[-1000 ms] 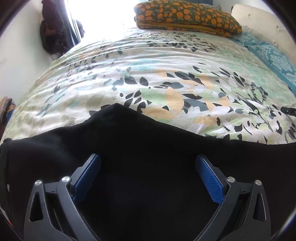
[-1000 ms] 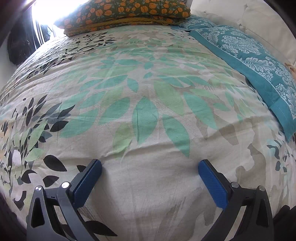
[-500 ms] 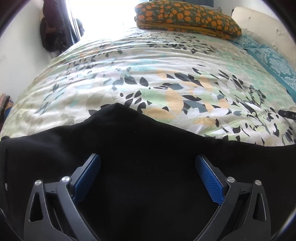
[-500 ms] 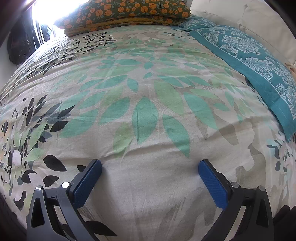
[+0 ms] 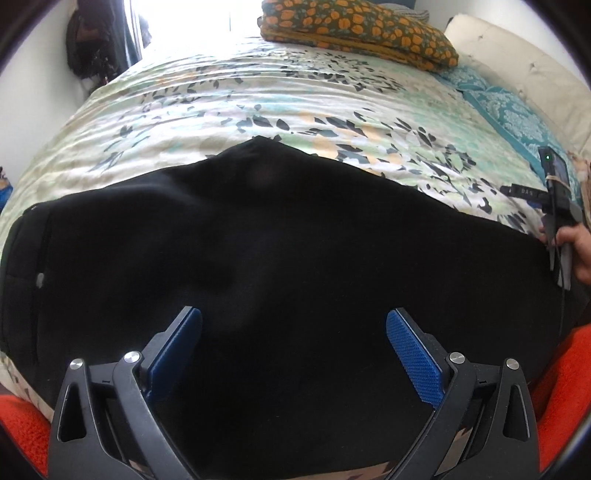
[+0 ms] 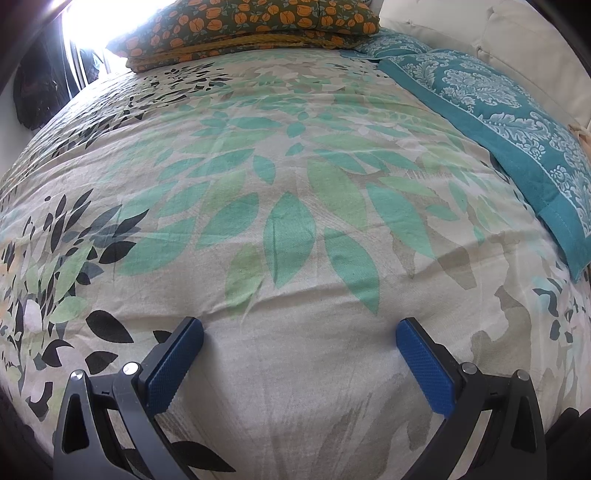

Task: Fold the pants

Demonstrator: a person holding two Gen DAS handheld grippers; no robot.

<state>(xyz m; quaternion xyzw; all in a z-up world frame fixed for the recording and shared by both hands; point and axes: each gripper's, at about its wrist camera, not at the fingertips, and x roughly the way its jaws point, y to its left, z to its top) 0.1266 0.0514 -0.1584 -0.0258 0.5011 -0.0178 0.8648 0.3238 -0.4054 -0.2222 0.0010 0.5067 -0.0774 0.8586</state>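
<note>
Black pants [image 5: 280,258] lie spread across the near part of the bed in the left wrist view, waistband with a button at the far left. My left gripper [image 5: 293,328] is open and empty, hovering over the pants near their front edge. My right gripper [image 6: 299,332] is open and empty over the bare leaf-print bedspread [image 6: 288,206]; only a dark sliver shows at its lower right corner. The right gripper's body and the hand holding it show at the right edge of the left wrist view [image 5: 557,218], by the pants' right end.
An orange-flowered folded blanket [image 5: 354,29] lies at the far end of the bed. A teal patterned pillow [image 6: 498,118] and cream headboard [image 6: 517,40] run along the right side. Red fabric [image 5: 565,384] shows at the lower corners. Dark clothes hang by the window at far left.
The left gripper has pulled back and up, so more of the pants and the other gripper's hand now show. The right wrist view is nearly unchanged.
</note>
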